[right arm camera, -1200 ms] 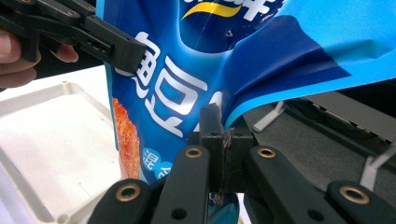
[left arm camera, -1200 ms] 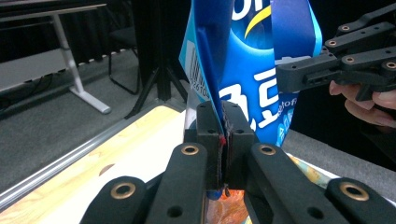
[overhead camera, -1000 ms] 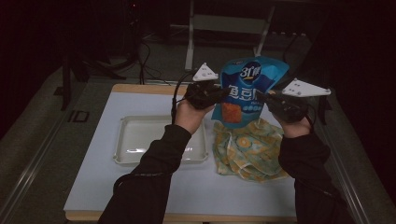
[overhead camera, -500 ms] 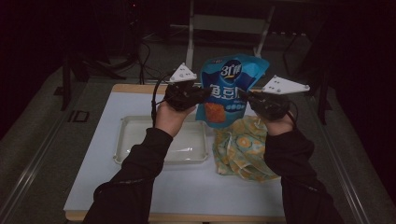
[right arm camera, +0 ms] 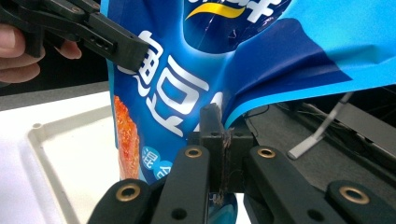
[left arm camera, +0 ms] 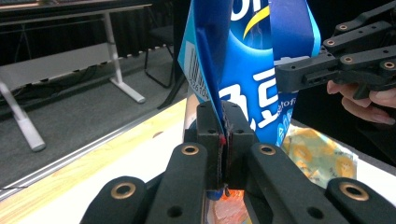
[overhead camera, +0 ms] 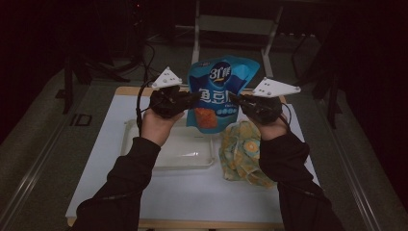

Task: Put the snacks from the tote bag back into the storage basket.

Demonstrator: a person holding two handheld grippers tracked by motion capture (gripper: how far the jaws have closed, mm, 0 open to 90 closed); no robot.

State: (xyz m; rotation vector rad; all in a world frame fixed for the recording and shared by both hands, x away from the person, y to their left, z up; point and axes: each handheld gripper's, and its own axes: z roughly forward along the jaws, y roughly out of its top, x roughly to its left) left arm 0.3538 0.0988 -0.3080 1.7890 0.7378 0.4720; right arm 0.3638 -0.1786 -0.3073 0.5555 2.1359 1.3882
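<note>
- Left gripper: jaws pinched on one side edge of the single blue snack bag.
- Right gripper: jaws clamped on the opposite edge.
- Bag held upright above the table, over one clear tray.
- One patterned cloth lies just beside the tray; bare tabletop nearer the person.
</note>
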